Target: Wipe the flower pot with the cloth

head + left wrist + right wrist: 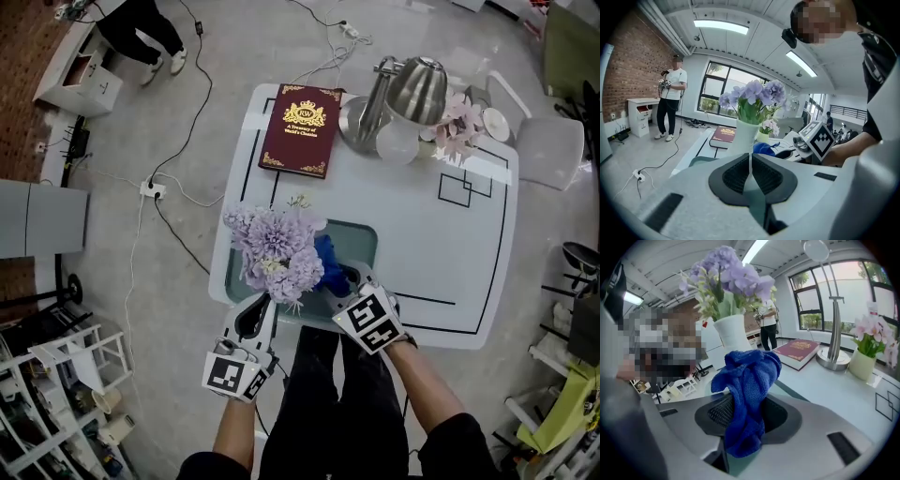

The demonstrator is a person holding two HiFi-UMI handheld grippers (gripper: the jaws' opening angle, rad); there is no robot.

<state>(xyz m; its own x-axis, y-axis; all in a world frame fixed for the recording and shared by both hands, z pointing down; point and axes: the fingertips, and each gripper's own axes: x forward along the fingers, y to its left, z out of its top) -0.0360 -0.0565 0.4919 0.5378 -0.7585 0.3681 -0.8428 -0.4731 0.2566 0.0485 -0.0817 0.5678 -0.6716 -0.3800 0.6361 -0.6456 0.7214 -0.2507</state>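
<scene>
The white flower pot [744, 136] with purple flowers [277, 248] stands on a teal mat [361, 239] at the table's near left. My right gripper [349, 281] is shut on a blue cloth [750, 376]. The bunched cloth [328, 265] sits right beside the pot [732, 336], on its right side; whether they touch I cannot tell. My left gripper [262, 309] sits just in front of the pot, under the blooms. Its jaws [750, 161] are closed to a thin slit with nothing visibly between them. The flowers hide the pot in the head view.
A red book [302, 129] lies at the far side of the white table [469, 253]. A metal lamp [412, 89] and a small pot of pink flowers [459, 122] stand at the back right. Cables [173, 192] run over the floor on the left, where a person [141, 33] stands.
</scene>
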